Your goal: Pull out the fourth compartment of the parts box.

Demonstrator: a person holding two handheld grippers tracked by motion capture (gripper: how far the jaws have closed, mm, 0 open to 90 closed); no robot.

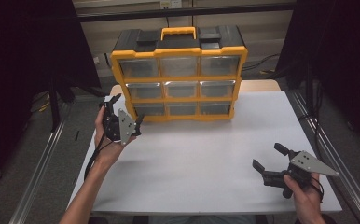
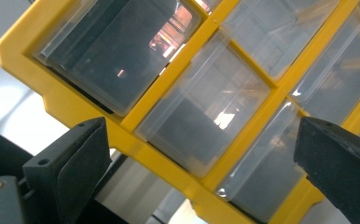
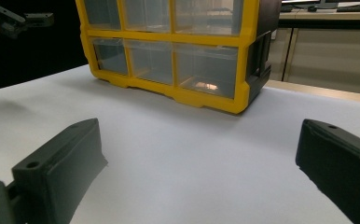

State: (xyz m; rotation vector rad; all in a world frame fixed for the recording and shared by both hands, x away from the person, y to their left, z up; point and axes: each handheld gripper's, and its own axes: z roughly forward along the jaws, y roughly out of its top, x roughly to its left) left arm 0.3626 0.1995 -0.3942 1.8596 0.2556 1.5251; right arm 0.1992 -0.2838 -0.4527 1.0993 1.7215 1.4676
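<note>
Over at the left, the person's left hand (image 1: pixel 107 140) is holding the left gripper (image 1: pixel 125 108) raised beside the lower left corner of the organizer (image 1: pixel 178 74), a yellow-framed black cabinet with clear drawers in three rows of three. Its jaws are standing wide apart with nothing between them, pointing toward the cabinet's left side. In the left gripper view the camera is sitting tilted, so the yellow frame (image 2: pixel 201 184) is running diagonally just ahead of the jaws, and the clear drawers (image 2: pixel 206 105) are lying close in front, not touched.

Moving rightward, the organizer is standing upright at the far middle of the white table (image 1: pixel 192 158), its orange-yellow handle (image 1: pixel 178 32) on top, well ahead of both grippers.

Farther right, the right hand (image 1: pixel 306 191) is gripping the right gripper (image 1: pixel 270 155) low over the table's near right part. Its jaws are also spread wide and holding nothing, aiming left and forward. From the right gripper view, bare tabletop (image 3: pixel 192 158) is lying between the jaws, with the organizer (image 3: pixel 178 46) well beyond them.
</note>
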